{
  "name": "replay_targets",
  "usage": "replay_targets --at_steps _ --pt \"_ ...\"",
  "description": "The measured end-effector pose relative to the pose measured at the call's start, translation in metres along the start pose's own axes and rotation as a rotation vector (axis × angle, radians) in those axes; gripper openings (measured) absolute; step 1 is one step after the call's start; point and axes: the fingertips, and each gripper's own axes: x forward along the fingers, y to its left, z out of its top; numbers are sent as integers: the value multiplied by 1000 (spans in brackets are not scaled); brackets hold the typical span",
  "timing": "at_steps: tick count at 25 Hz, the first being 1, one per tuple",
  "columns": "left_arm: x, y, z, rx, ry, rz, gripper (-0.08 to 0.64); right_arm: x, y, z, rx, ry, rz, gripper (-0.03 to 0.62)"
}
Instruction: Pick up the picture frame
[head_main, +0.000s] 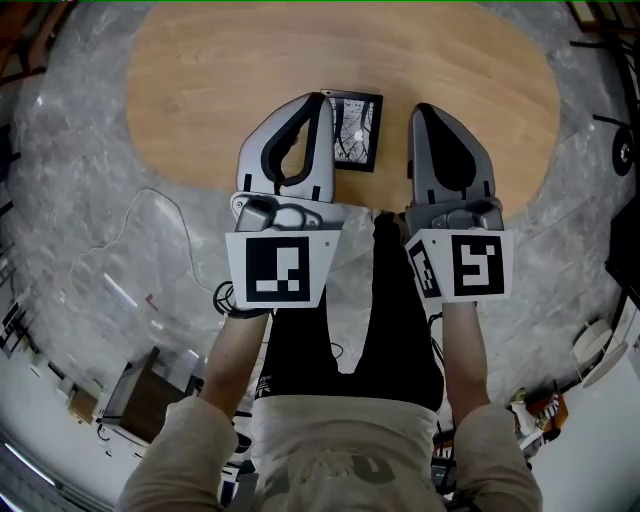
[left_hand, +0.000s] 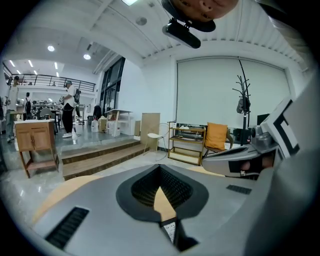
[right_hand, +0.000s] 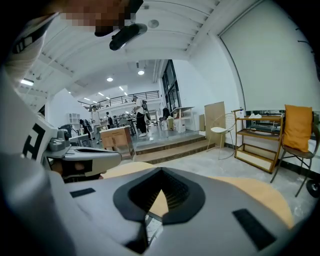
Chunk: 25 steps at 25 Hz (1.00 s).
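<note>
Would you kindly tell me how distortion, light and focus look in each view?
Head view: fisheye bends the floor around the table; even light, a small bright spot on the frame. Left gripper view: the left gripper is soft up close, the background sharper, ceiling lamps blown out. Right gripper view: dark rounded corners, a mosaic patch at top.

Light wood oval surface (head_main: 200, 90) on a mottled grey floor (head_main: 80, 200), with a thin cable (head_main: 150, 210) looping across the floor off to the left. Further out in the room: wooden steps (left_hand: 100, 156), a small wooden cabinet (left_hand: 34, 139), a white chair (left_hand: 157, 136), a low shelf unit (left_hand: 187, 145), an orange cushion (left_hand: 216, 136) on a chair, and a black coat stand (left_hand: 243, 97). Couple of people (left_hand: 68, 107) way in the back.
</note>
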Motion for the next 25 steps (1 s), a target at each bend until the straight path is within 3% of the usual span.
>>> replay_targets --at_steps 11,17,22,25 --pt "-3 4 -7 58 7 -36 9 1 0 -8 3 2 -23 5" --pt "0 -9 -25 149 86 -150 16 -2 3 -14 -8 10 -22 5" --pt "2 -31 -65 241 226 -301 262 -4 6 -23 -13 28 -16 5" --pt "-4 -47 -102 412 370 -392 291 -8 8 -28 -15 43 -8 5"
